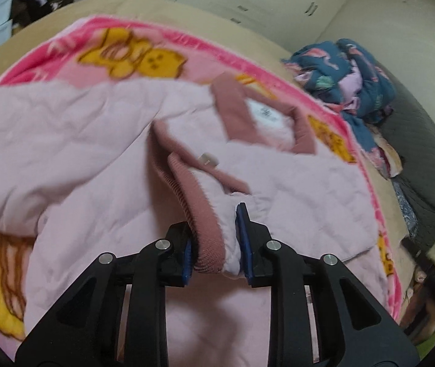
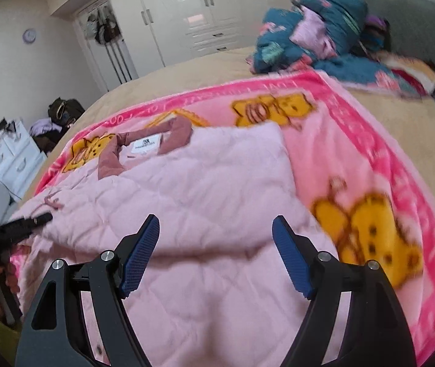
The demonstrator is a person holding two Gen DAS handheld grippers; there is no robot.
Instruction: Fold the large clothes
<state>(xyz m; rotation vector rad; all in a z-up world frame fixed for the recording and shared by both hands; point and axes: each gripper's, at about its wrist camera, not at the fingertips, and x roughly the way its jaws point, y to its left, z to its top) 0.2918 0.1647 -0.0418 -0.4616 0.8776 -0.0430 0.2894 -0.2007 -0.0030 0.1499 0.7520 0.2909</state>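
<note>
Spread over a pink blanket on the bed: pink jacket, collar still open, folding barely begun. Left gripper clamped on a ribbed cuff. Right gripper above the jacket, fingers wide, holding nothing.

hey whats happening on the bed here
A person is folding a pale pink quilted jacket spread on a pink bear-print blanket on the bed. The left hand-held gripper is shut on the jacket's ribbed cuff, with the sleeve drawn across the body. The right hand-held gripper is open above the jacket, holding nothing. A heap of dark blue clothes lies farther back.
</note>
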